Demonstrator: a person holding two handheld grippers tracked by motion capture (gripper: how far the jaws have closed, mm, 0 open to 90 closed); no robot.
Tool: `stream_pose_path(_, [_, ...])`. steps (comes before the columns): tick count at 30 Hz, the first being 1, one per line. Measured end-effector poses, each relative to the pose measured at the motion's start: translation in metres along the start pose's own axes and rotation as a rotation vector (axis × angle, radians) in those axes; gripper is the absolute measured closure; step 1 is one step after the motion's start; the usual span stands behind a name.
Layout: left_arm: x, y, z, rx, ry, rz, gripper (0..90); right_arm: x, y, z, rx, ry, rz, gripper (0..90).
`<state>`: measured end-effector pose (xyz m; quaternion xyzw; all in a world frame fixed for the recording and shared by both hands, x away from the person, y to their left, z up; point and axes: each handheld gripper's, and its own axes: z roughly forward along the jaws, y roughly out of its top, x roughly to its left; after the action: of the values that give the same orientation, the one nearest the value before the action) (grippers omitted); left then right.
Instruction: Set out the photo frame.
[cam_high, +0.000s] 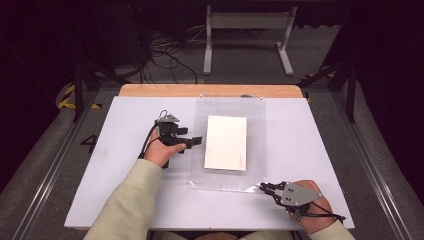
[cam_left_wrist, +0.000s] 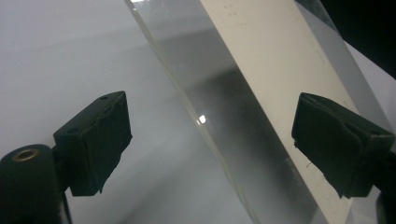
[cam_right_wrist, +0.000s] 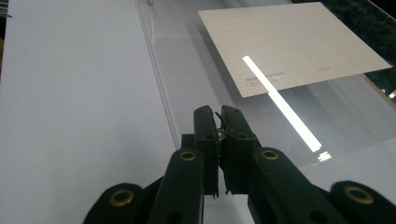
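High view: clear plastic sleeve (cam_high: 227, 145) flat on white table (cam_high: 115, 150), cream sheet (cam_high: 226, 142) inside; sleeve edges faint. Left gripper (cam_high: 192, 141) jaws apart beside it.

Left gripper view: jaws wide, nothing between.

Right gripper view: right gripper (cam_right_wrist: 219, 123) clamped on sleeve's near corner; contact hard to see.

The counter (cam_high: 125, 165) has a flat white top, with a strip of light wood (cam_high: 210, 90) along its 12 o'clock edge. A clear plastic sleeve (cam_high: 255, 150) lies flat on the white top, a bit toward 1 o'clock from the middle. A cream sheet of paper (cam_high: 226, 142) is in the sleeve (whether on it or inside it is hard to tell). The sleeve's 5 o'clock corner lies near the counter's 6 o'clock edge.
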<state>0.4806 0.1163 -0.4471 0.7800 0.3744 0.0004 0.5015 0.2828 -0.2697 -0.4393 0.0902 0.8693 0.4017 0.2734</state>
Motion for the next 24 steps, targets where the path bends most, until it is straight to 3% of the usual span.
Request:
stream_pose_path(8, [-0.002, 0.000, 0.017, 0.005, -0.084, -0.002, 21.0, 0.003, 0.001, -0.001, 0.007, -0.007, -0.027, 85.4])
stream_pose_path(10, [-0.005, 0.000, 0.018, 0.003, -0.103, 0.023, 29.8, 0.003, 0.001, -0.001, 0.006, -0.008, -0.035, 85.4])
stream_pose_path(13, [-0.008, 0.000, 0.020, 0.019, -0.102, 0.030, 33.4, 0.003, 0.000, -0.001, 0.001, -0.007, -0.035, 85.4])
stream_pose_path(15, [-0.005, -0.001, 0.020, 0.017, -0.144, -0.007, 35.3, 0.003, 0.000, -0.001, 0.002, -0.007, -0.039, 85.4])
stream_pose_path(18, [-0.002, -0.001, 0.017, -0.002, -0.179, -0.016, 42.3, 0.003, -0.001, -0.001, -0.006, -0.008, -0.042, 85.4])
stream_pose_path(24, [-0.005, 0.002, 0.006, -0.056, -0.218, 0.024, 51.0, 0.004, -0.003, -0.002, -0.015, -0.014, -0.048, 85.2])
